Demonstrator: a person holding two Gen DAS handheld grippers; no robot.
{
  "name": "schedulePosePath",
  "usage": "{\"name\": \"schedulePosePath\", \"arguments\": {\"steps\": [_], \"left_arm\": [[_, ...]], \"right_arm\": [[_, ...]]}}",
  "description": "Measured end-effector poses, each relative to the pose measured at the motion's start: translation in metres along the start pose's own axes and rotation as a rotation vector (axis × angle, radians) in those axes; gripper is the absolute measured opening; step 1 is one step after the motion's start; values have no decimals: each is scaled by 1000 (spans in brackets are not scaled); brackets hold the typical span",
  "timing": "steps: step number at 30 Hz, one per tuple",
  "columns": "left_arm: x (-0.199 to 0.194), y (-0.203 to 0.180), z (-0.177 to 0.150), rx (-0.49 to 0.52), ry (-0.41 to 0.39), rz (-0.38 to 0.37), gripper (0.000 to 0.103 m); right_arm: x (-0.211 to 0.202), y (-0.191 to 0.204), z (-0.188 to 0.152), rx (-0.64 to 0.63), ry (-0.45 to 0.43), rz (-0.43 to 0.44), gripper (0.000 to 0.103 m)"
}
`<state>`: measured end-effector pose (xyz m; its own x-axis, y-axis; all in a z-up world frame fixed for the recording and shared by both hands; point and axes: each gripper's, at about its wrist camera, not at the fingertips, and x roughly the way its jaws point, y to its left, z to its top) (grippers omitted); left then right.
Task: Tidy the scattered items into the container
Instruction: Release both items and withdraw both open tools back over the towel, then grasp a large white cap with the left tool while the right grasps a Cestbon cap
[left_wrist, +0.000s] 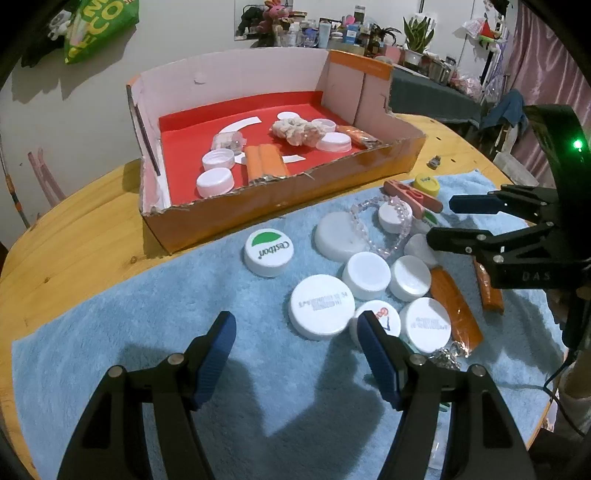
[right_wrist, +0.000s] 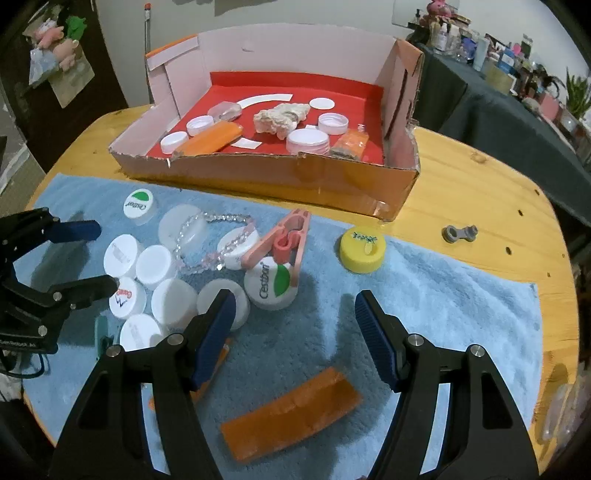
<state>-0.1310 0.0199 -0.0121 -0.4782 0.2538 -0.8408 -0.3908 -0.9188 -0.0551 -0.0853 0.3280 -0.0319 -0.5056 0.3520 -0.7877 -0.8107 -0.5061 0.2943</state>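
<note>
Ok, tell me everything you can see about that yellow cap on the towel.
The yellow cap is a round, plastic-looking bottle cap with a small dark printed mark on its flat top. It sits top up on the blue towel near the far edge, apart from the white caps, in front of the cardboard box. Nothing touches it but the towel.

I see a wooden table (right_wrist: 480, 177) under a blue towel (right_wrist: 424, 295); small grey metal part (right_wrist: 460, 233) far right of my tongs, potted plant (left_wrist: 417, 35) beyond.
</note>
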Motion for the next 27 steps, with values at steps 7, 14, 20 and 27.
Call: {"name": "schedulePosePath", "arguments": {"steps": [7, 14, 20, 27], "left_arm": [[1, 6, 1, 0, -4, -4, 71], [0, 8, -1, 18, -5, 5, 71], [5, -2, 2, 38, -16, 16, 69], [11, -7, 4, 53, -12, -15, 53]], "right_arm": [[4, 2, 4, 2, -28, 10, 66], [3, -11, 2, 42, -31, 5, 66], [3, -2, 2, 19, -47, 6, 66], [5, 0, 2, 31, -66, 41, 56]]}}
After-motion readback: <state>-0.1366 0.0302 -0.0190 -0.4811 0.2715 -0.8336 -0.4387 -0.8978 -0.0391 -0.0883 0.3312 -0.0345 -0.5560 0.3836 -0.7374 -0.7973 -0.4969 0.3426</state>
